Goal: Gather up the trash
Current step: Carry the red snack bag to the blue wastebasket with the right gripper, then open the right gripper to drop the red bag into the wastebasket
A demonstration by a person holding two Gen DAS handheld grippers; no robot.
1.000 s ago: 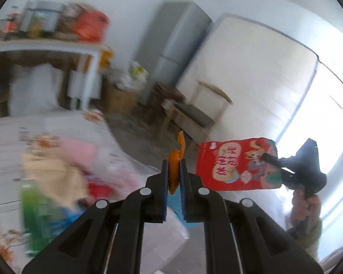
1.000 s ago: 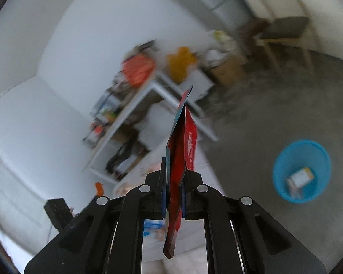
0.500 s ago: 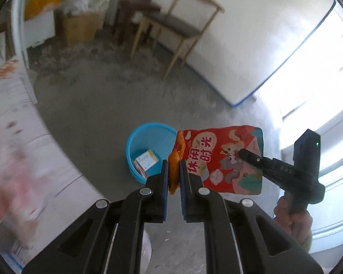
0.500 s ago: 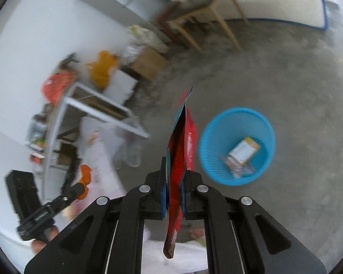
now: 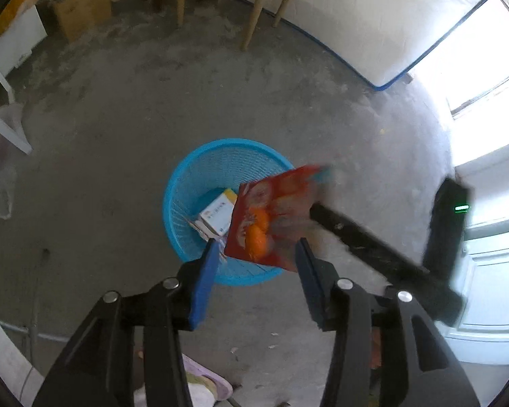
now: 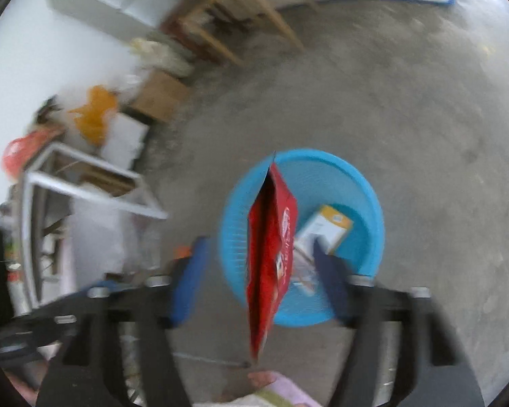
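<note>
Bare concrete floor (image 5: 125,129) fills both views, seen from above. Nearest, the left gripper (image 5: 256,271) has just been opening; its jaws stand apart with nothing pressed between them. The orange scrap (image 5: 258,235) it carried appears, through blur, to be falling against the red snack bag (image 6: 271,247). The right gripper (image 6: 259,281) has likewise just been opening; the bag hangs loose between its pads, over the near rim of the blue basket (image 6: 366,190). A small carton (image 6: 325,230) already lies inside. Both releases look done; landing remains unconfirmed.
</note>
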